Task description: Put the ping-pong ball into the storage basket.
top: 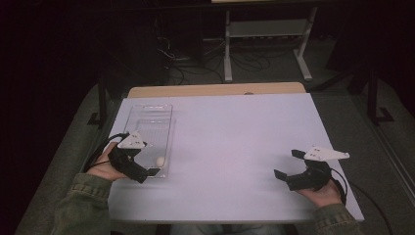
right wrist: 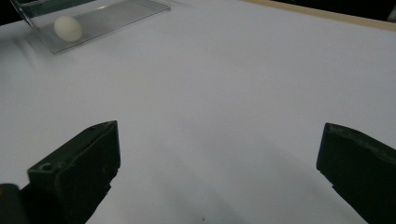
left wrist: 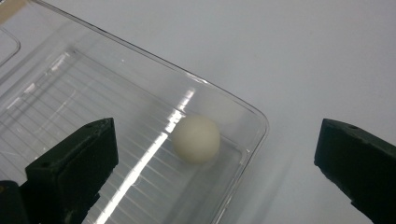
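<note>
High view: white desk (top: 235, 147), clear plastic tray (top: 147, 117) at its left w/ a small white egg (top: 160, 160) in the near corner. Left claw (top: 147, 172) at the tray's near end, jaws apart. Right claw (top: 288, 165) over bare desk at right, jaws apart, empty.

Left gripper view: egg (left wrist: 196, 138) in tray corner, between the spread jaws, untouched.

Right gripper view: jaws wide, tray + egg (right wrist: 68, 28) far off, top left.
</note>
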Tool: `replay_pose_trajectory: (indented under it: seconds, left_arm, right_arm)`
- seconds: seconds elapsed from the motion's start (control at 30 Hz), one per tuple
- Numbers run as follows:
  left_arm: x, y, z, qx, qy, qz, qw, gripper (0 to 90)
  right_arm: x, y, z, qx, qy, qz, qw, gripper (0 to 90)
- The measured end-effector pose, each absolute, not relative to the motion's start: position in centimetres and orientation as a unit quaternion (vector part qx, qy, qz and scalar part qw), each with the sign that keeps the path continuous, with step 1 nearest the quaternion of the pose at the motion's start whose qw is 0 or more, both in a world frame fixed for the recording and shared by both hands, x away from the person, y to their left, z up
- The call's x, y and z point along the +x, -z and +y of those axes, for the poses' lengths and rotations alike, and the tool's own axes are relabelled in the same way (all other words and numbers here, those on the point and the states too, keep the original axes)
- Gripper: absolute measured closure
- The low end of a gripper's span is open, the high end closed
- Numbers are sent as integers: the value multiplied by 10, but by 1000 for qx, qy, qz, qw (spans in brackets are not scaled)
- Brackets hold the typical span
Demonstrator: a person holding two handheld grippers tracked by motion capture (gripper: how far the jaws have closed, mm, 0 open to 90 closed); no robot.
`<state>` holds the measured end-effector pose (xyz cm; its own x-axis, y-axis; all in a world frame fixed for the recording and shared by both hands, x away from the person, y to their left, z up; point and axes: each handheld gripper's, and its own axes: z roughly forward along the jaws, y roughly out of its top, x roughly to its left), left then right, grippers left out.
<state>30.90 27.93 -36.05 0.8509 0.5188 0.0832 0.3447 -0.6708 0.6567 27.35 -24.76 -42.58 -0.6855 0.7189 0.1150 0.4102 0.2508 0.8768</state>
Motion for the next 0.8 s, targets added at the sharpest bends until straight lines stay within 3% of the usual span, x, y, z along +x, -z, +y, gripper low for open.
replay_pose_trajectory:
  seconds: [0.8]
  left_arm:
    - [289,367,300,863,-164,258,403,0]
  right_arm:
    - [271,429,-250,372,-524,750,154,0]
